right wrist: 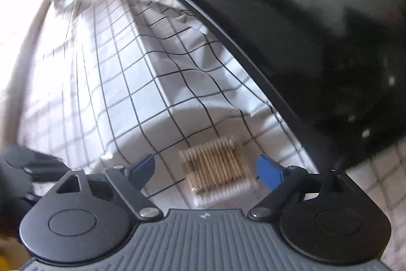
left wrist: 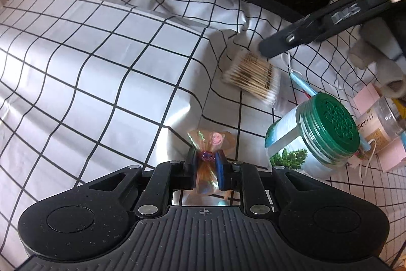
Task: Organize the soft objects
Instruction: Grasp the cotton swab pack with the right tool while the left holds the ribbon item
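While the left hand-held gripper (left wrist: 207, 164) clamps its blue pads on a crinkled cellophane bag (left wrist: 209, 144) tied at the neck, the right hand-held gripper (right wrist: 205, 170) stands wide open, gripping nothing. Between its pads lies a pack of cotton swabs (right wrist: 219, 166) on the grid-patterned cloth (left wrist: 101, 67). Beyond the left gripper, to its right, a green-lidded jar (left wrist: 312, 136) lies on its side.

L tool (left wrist: 207, 164) clamped, R tool (right wrist: 205, 170) prob. open
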`<action>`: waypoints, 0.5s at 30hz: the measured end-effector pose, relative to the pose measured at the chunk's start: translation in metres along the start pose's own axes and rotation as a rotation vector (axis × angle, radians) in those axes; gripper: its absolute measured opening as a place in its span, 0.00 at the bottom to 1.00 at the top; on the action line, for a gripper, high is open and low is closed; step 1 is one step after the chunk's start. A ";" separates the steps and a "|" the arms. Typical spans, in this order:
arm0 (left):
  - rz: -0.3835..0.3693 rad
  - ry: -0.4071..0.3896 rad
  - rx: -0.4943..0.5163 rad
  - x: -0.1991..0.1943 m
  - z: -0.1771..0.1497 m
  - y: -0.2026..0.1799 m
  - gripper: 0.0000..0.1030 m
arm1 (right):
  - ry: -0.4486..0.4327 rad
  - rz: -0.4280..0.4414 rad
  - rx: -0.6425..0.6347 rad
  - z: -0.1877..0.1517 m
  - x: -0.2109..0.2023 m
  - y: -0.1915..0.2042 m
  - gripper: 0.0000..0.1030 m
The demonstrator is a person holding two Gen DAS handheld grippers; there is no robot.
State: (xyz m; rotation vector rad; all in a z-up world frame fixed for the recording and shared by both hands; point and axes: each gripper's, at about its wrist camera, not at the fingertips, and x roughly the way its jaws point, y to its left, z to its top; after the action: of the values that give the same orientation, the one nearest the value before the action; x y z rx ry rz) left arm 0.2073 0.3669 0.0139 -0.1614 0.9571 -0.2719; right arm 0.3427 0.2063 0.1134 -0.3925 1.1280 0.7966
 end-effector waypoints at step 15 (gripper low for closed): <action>-0.002 -0.006 -0.051 -0.001 -0.001 0.002 0.16 | 0.192 -0.005 0.025 0.000 0.055 -0.020 0.71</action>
State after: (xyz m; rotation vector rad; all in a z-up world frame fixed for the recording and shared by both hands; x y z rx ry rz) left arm 0.2064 0.3692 0.0137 -0.2100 0.9587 -0.2491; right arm 0.3681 0.2127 0.0613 -0.4580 1.3144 0.7506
